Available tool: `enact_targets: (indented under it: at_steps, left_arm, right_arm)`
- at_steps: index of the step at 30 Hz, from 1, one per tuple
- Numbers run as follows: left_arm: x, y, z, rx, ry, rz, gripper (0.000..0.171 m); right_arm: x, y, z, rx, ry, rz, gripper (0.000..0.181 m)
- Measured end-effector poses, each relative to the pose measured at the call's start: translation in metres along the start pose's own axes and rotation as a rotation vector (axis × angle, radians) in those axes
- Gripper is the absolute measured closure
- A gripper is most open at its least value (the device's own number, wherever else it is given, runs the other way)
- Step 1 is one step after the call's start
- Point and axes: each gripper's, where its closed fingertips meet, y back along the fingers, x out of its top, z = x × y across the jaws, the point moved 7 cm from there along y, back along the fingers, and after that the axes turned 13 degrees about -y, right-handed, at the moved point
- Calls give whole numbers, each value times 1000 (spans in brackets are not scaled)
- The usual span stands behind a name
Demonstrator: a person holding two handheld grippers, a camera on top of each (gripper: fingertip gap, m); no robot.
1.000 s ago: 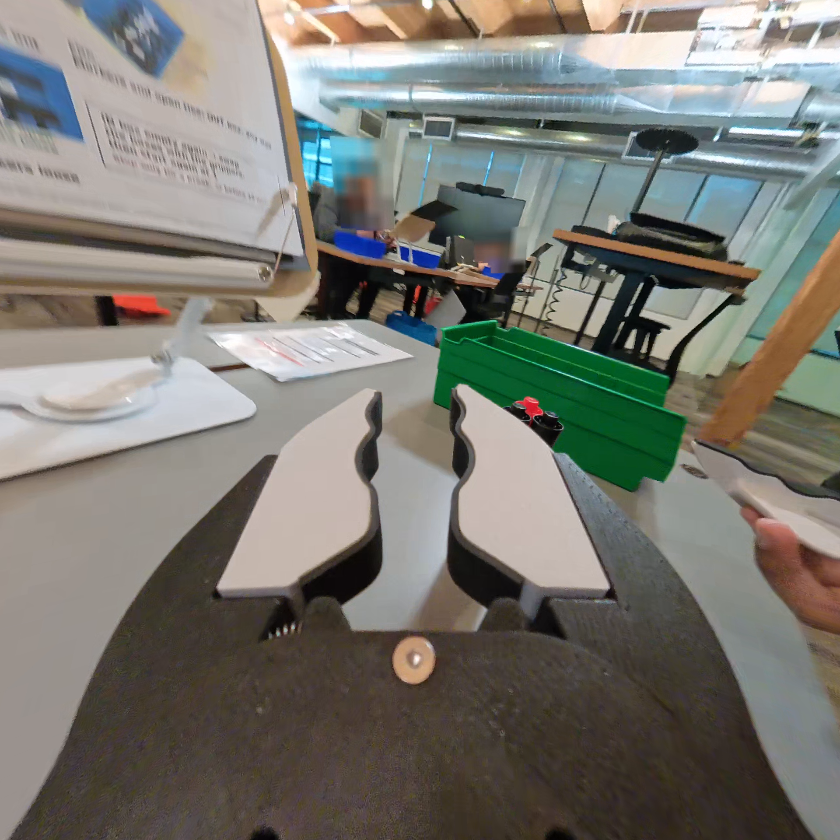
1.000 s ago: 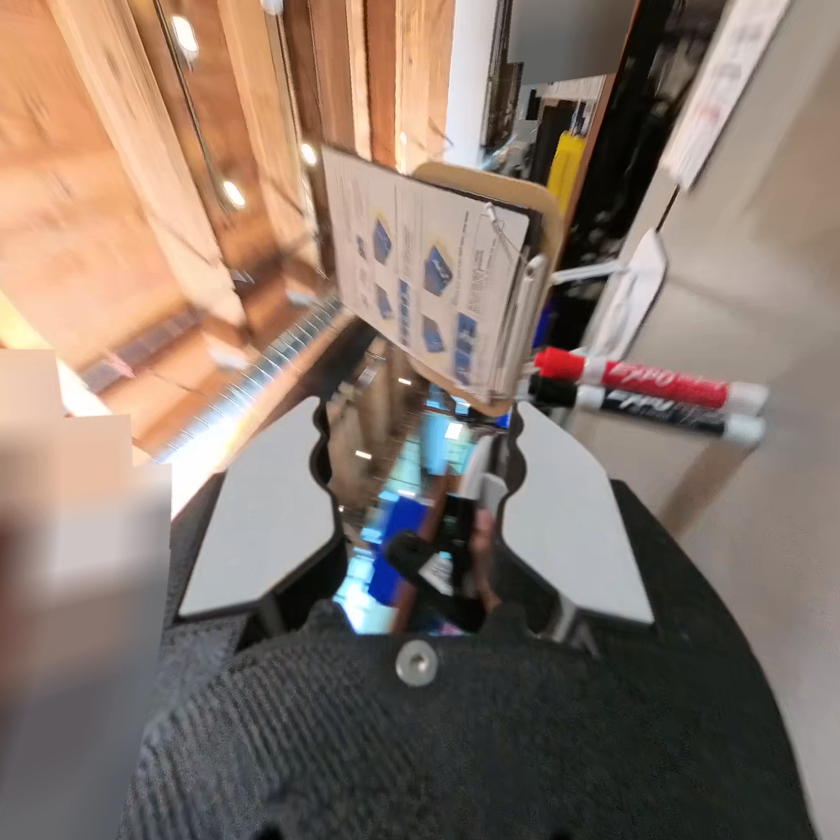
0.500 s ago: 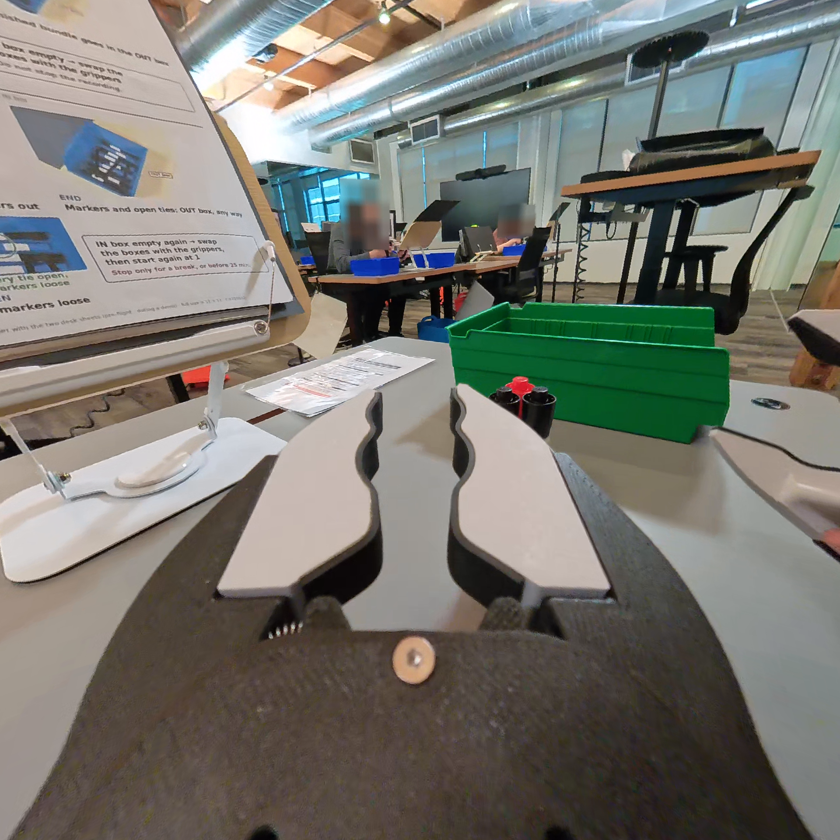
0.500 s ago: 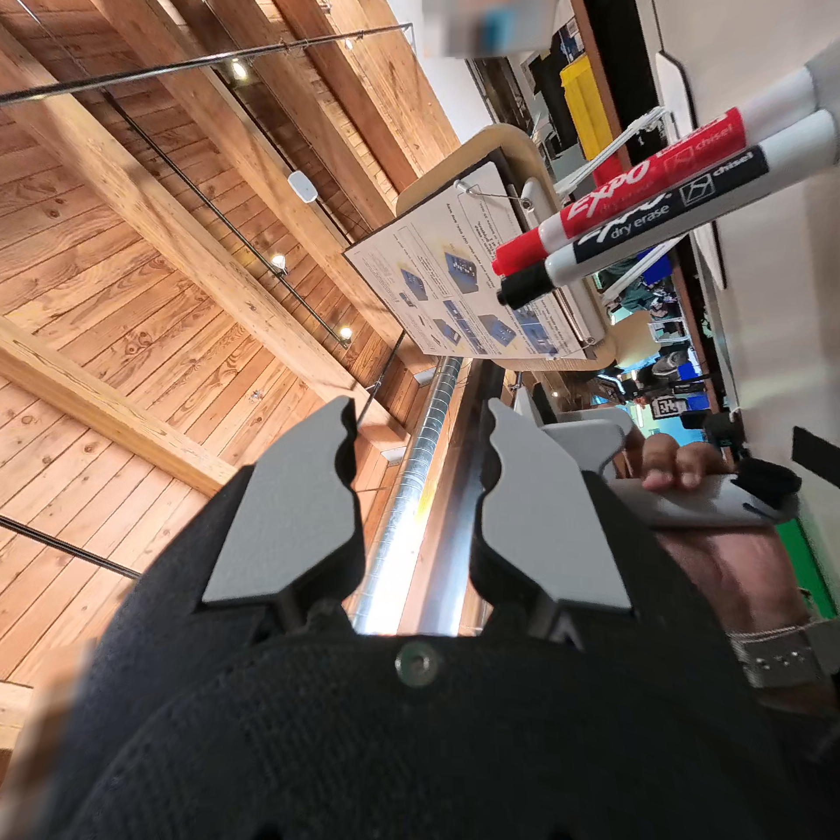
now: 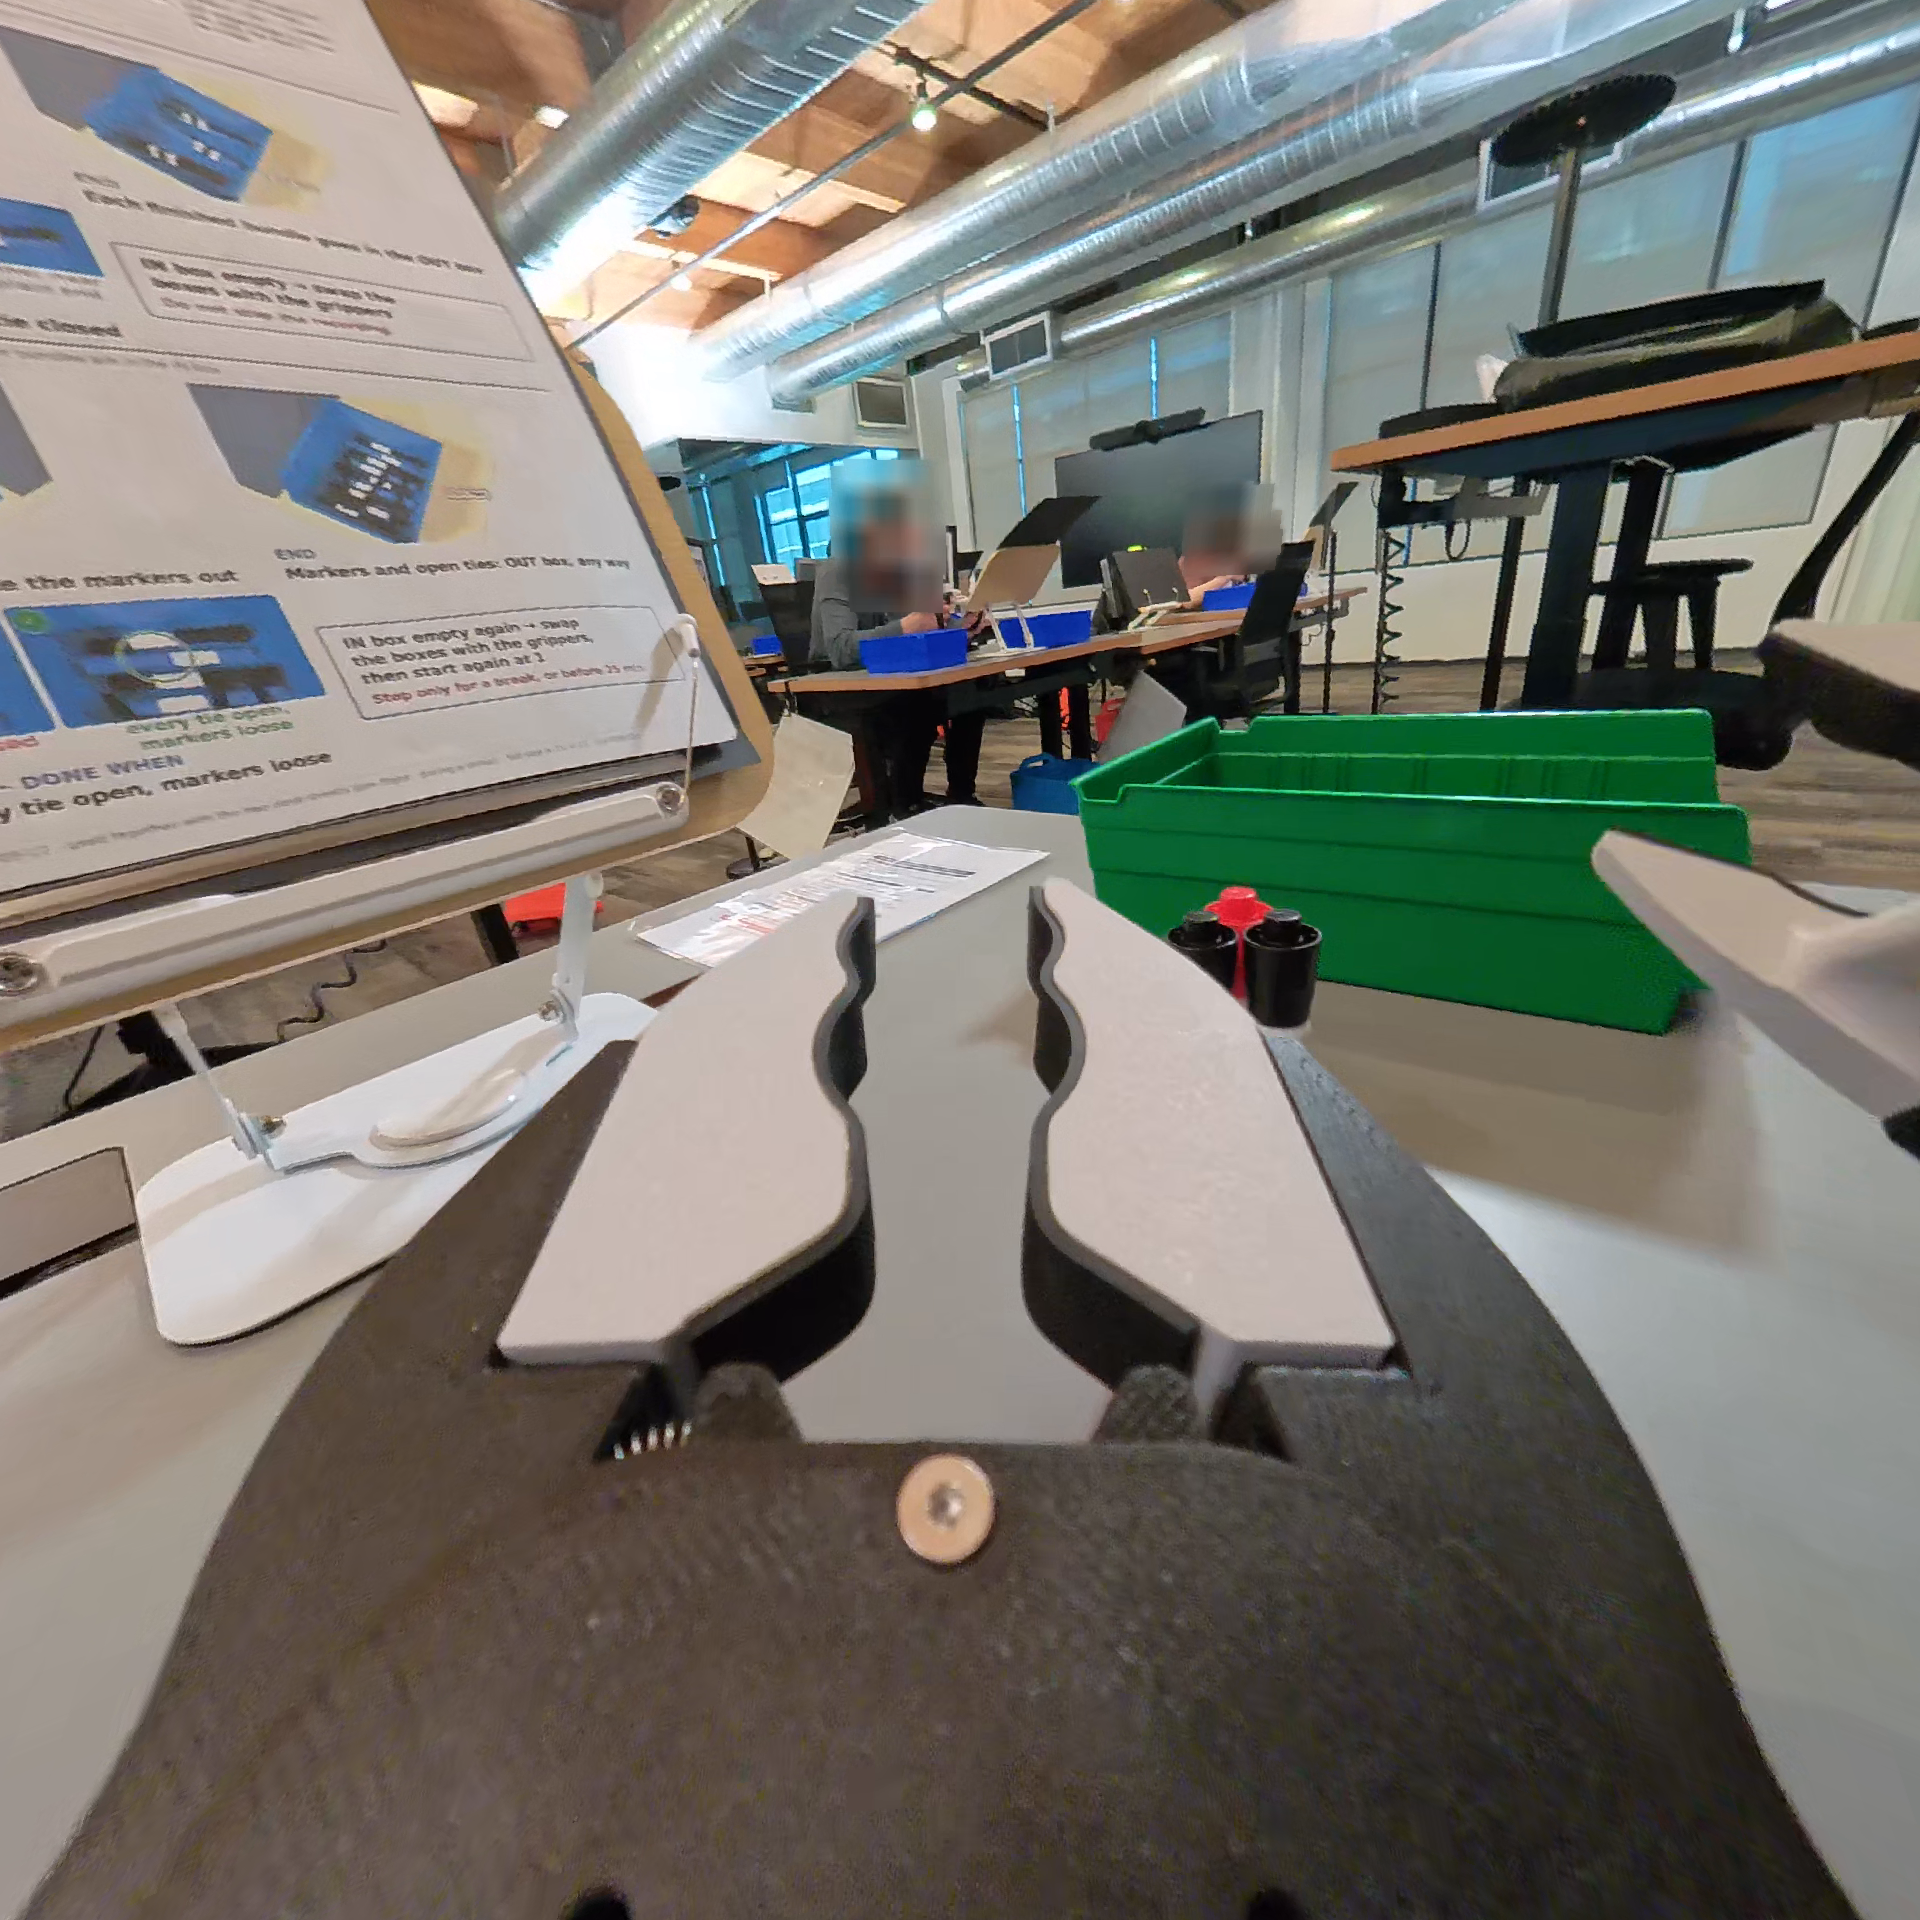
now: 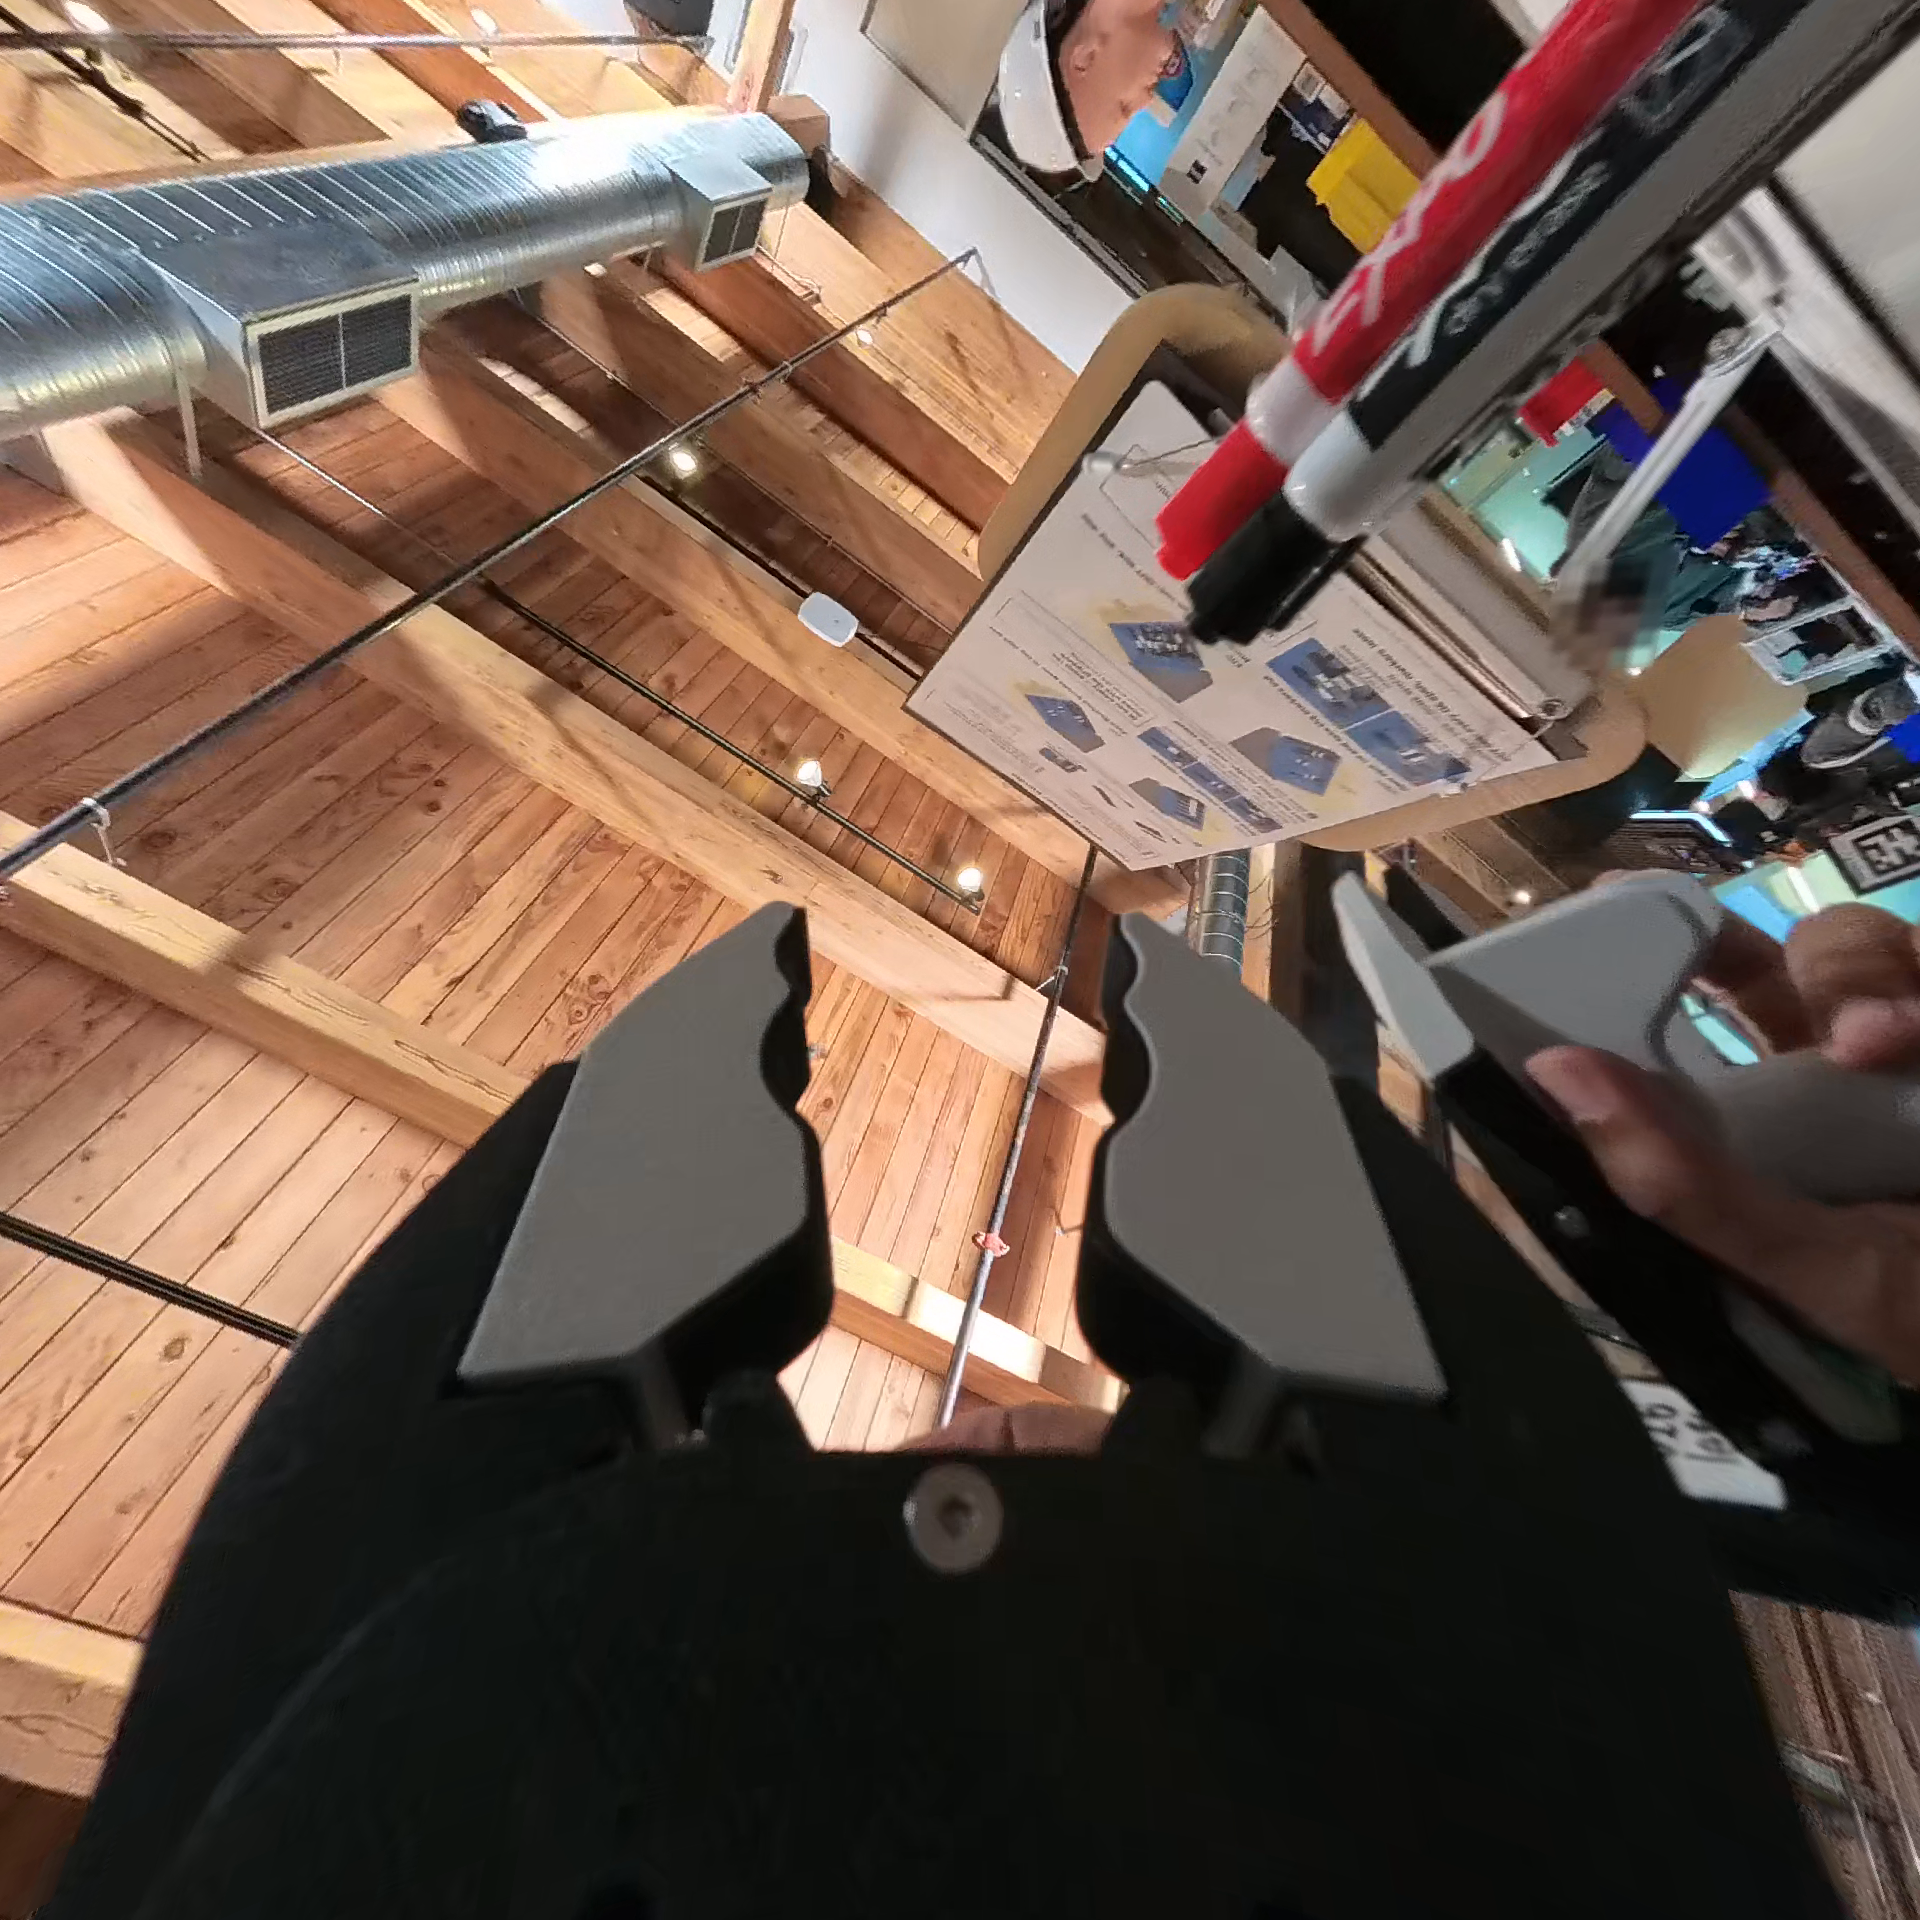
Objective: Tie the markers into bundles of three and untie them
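Note:
Three markers (image 5: 1247, 951), two with black caps and one with a red cap, lie close together on the grey table (image 5: 1610, 1299), caps towards me, just in front of the green bin (image 5: 1403, 831). No tie on them shows. My left gripper (image 5: 948, 914) is open and empty, low over the table, a little left of the markers and short of them. My right gripper (image 6: 961, 935) is open and empty, rolled over and pointing up at the wooden ceiling. The markers show at the top right of the right wrist view (image 6: 1221, 499). The right gripper's fingers (image 5: 1766, 966) show at the right edge of the left wrist view.
A document stand (image 5: 312, 520) with printed sheets stands at the left on a white base (image 5: 312, 1195). A paper sheet (image 5: 852, 894) lies behind the left gripper. A hand holds the left gripper (image 6: 1507, 1018) in the right wrist view. People sit at desks far behind.
The left gripper has levelled out and come lower and closer to the markers. The right gripper has rolled and swung up towards the ceiling. Both stayed open and empty.

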Motion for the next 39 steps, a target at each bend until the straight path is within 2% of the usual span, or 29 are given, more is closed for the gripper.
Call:
enact_targets:
  at_steps: [3,7,10,13,21,24,26,28,29,32,35,39]
  left_arm:
    - [-1,1,-3,18,-17,-6,141]
    - [-1,1,0,17,-47,-7,141]
    - [-1,0,3,3,-47,-4,141]
    - [-1,1,4,-7,-74,-7,141]
    - [-6,-1,5,-35,-80,-17,140]
    - [-5,-1,8,-54,-84,-27,138]
    - [-3,-1,12,-71,-93,-40,135]
    - [3,-1,16,-95,-127,-51,133]
    - [5,-1,19,-121,-168,-70,130]
    - [15,4,29,-163,-367,-125,124]
    - [30,12,39,-170,-655,-145,123]
    - [37,23,58,-269,-952,-228,118]
  right_arm:
    - [0,-7,1,-12,-1,-7,128]
    - [15,3,14,-50,-53,50,127]
    - [16,4,20,-50,-77,24,122]
    - [11,0,20,-31,-118,-27,126]
    - [6,-12,-14,-25,93,-88,127]
    - [-4,-15,-16,-143,298,-207,132]
    - [-11,-15,-19,-217,472,-312,125]
    - [-12,-11,-21,-376,691,-401,125]
    - [-12,-8,-24,-447,810,-457,118]
    - [-5,0,-44,-647,1157,-589,114]
    - [3,8,-73,-732,1448,-639,110]
    - [13,22,-94,-813,1637,-701,109]
